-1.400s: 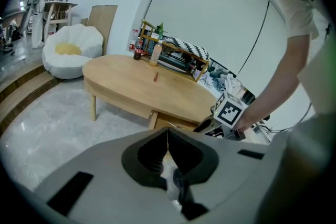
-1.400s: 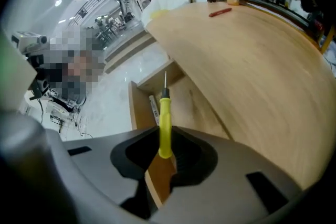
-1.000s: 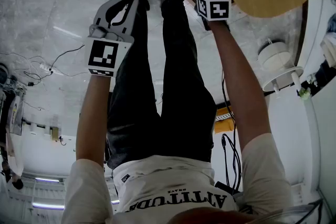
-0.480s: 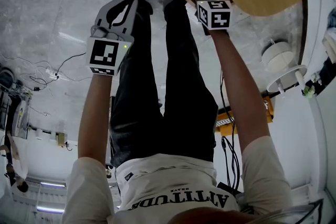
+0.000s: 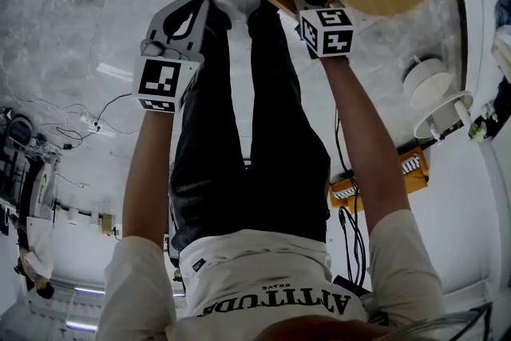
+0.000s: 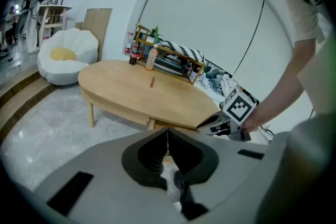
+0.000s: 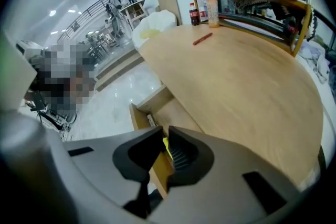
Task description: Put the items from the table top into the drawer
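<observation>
The right hand-held gripper (image 7: 163, 135) is hanging over the open drawer and pointing steeply down. Its grey moulded jaws, lined with dark ribbed pads, have just been closing and are now standing a narrow gap apart, pressing on nothing. The slim yellow pen-like item (image 7: 166, 145) showing through that gap appears to be lying inside the shallow light-wood drawer (image 7: 144, 110) rather than being held, so a drop-off seems to be finishing.

The left hand-held gripper (image 6: 168, 131) is waiting off the near edge, its jaws pressed together and empty.

Beyond them, one small reddish stick (image 7: 202, 38), probably a pen or marker, is lying flat on the smooth oval pale-wood worktop (image 7: 247, 81). It is well apart from the drawer and nearer the dark cola bottle (image 7: 195, 12) and the orange bottle (image 7: 212, 7) at the far side.

The next move likely calls for reaching across, spreading the jaws, and coming down close to the wood. The stick is thin, rigid and low, so it could roll or slip from the pads.
</observation>
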`<state>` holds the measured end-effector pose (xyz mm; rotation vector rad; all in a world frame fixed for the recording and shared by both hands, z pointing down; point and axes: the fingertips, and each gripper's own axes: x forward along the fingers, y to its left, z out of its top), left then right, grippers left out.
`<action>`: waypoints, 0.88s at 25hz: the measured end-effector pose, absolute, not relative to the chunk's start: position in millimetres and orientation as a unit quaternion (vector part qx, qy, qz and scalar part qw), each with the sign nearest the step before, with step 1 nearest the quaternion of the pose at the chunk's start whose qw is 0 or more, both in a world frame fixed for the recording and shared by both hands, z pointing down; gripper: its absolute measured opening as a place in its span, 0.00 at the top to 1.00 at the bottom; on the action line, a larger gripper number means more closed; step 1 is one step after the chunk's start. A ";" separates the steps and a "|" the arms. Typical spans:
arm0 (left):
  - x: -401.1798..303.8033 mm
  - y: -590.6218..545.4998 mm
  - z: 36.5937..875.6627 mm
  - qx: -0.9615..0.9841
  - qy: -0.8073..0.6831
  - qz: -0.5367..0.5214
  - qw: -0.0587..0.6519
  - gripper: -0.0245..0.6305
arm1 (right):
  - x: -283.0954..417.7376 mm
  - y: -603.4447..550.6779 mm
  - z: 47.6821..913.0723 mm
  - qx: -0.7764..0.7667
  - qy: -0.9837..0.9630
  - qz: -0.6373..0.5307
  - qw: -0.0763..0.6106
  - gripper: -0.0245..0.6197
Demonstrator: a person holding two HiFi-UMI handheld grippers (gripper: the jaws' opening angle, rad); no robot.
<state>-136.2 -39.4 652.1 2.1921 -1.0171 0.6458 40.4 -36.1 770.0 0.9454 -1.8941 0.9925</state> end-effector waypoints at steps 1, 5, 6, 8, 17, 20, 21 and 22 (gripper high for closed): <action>-132.4 -41.8 649.9 0.832 -0.385 0.246 0.313 0.93 | 44.2 -38.0 764.5 0.375 -0.747 0.390 0.386 0.89; -124.0 -51.9 646.8 0.834 -0.385 0.250 0.307 0.93 | 52.9 -41.8 751.2 0.384 -0.750 0.392 0.370 0.90; -122.3 -53.0 647.8 0.834 -0.385 0.251 0.306 0.93 | 54.4 -40.7 750.2 0.385 -0.750 0.393 0.367 0.90; -119.2 -56.2 650.2 0.835 -0.384 0.255 0.301 0.93 | 56.4 -38.6 749.4 0.386 -0.751 0.396 0.360 0.90; -93.3 -84.7 649.4 0.841 -0.378 0.263 0.283 0.93 | 72.2 -44.8 725.0 0.371 -0.774 0.395 0.327 0.93; -85.4 -93.1 650.3 0.844 -0.374 0.266 0.279 0.93 | 80.5 -49.1 715.5 0.378 -0.777 0.396 0.312 0.93; -82.4 -96.8 650.3 0.845 -0.373 0.266 0.278 0.93 | 83.8 -51.4 712.2 0.380 -0.777 0.395 0.308 0.93; -79.2 -100.5 650.6 0.845 -0.371 0.267 0.277 0.93 | 87.2 -53.7 709.7 0.382 -0.777 0.396 0.304 0.93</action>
